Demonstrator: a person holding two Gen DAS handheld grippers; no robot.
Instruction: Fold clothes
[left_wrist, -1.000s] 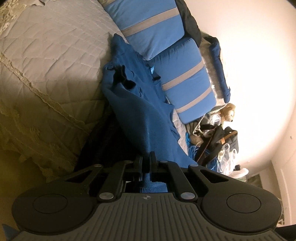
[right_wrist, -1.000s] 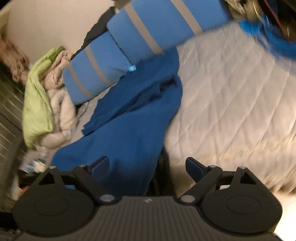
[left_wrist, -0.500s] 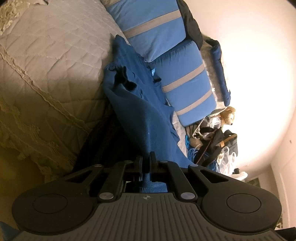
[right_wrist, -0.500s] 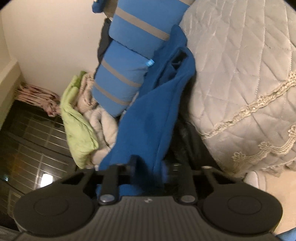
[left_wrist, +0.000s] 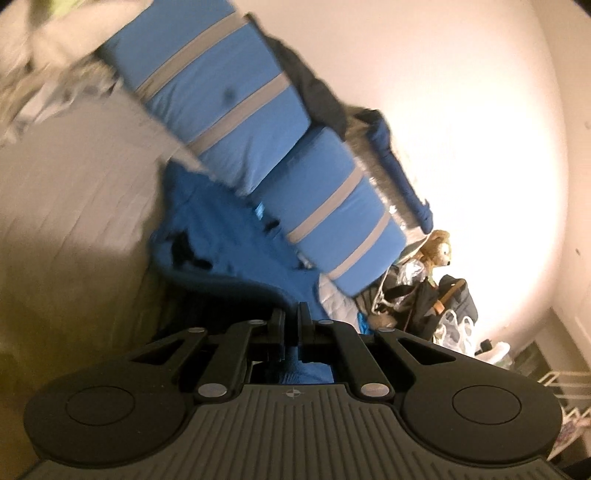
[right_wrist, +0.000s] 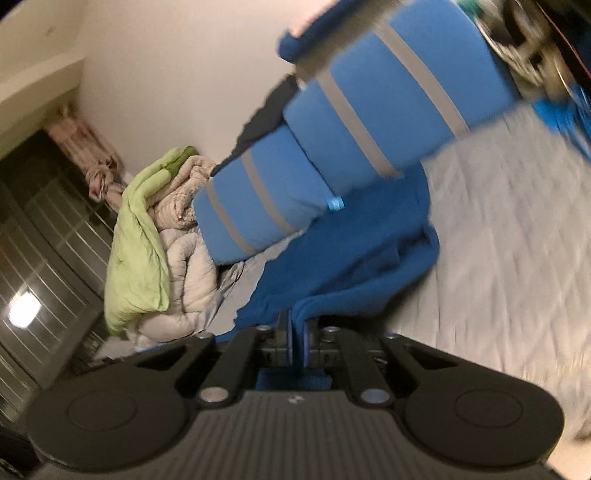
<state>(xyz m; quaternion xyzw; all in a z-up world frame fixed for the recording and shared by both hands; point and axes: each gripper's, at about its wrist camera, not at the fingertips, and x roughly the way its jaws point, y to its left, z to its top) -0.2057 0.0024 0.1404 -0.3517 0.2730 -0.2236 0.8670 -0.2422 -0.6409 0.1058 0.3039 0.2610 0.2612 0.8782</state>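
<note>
Our left claw (left_wrist: 291, 314) is pinched tight on an edge of the blue garment (left_wrist: 229, 236), a fold of the cloth showing between its two black fingers. Our right claw (right_wrist: 295, 325) has just been closing and now clamps another edge of the same blue garment (right_wrist: 354, 266), with a rolled lip of fabric pressed between its pads. From both claws the garment runs away over the bed (right_wrist: 509, 229), part of it lifted off the quilted grey cover and the far part lying bunched on the cover against the foot of the pillows. Just behind the garment, two blue pillows with grey stripes (left_wrist: 236, 96) lie end to end along the head of the bed; a small blue tag on one of them sits right above the cloth. In the right wrist view, a light green blanket (right_wrist: 136, 251) and a pale quilt (right_wrist: 184, 266) are heaped beside the pillows, near a dark window. In the left wrist view, a plush bear (left_wrist: 436, 251) and dark bags stand beyond the pillows, against the bright wall.
</note>
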